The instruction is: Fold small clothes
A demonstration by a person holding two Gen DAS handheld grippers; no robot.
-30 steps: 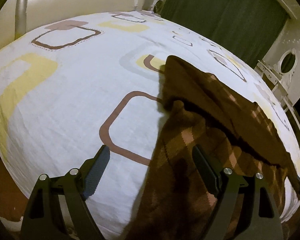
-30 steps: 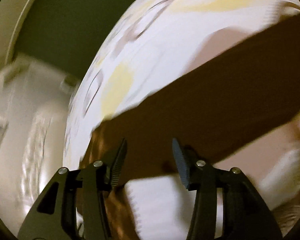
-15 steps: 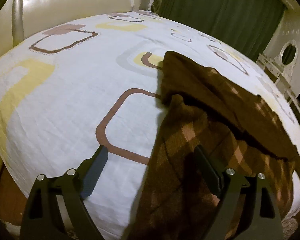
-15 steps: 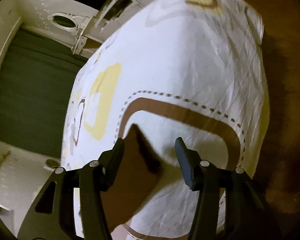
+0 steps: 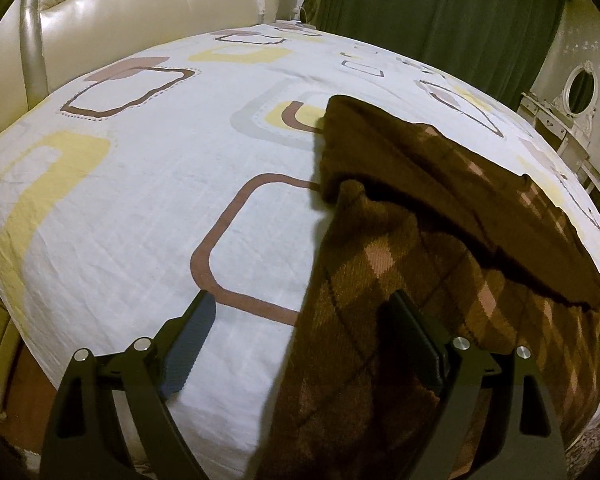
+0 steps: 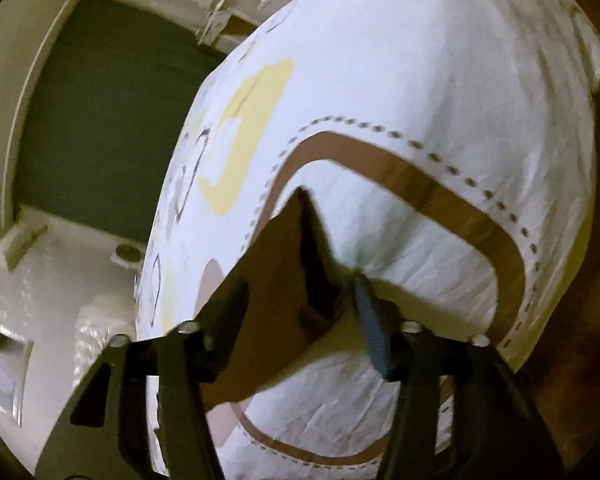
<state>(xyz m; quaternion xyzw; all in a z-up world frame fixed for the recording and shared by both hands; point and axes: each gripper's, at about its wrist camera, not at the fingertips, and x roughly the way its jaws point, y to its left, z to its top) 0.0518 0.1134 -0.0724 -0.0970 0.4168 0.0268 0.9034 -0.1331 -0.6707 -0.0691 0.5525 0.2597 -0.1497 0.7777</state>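
Note:
A brown argyle knit garment lies on the right half of the bed, folded over itself, its left edge running down to the near side. My left gripper hovers open and wide over that edge, one finger above the sheet and the other above the knit. In the right wrist view a corner of the brown garment lies between the fingers of my right gripper. Its jaws are closing; the right fingertip digs into the sheet and puckers it. A gap still shows around the cloth.
The bed carries a white sheet printed with brown and yellow rounded squares. A cream padded headboard stands at the far left, a dark green curtain behind, and a white dressing table with an oval mirror at the right.
My right gripper swung across the bed to the garment's corner and its jaws narrowed around it. The left gripper has stayed over the garment's near edge, still wide.

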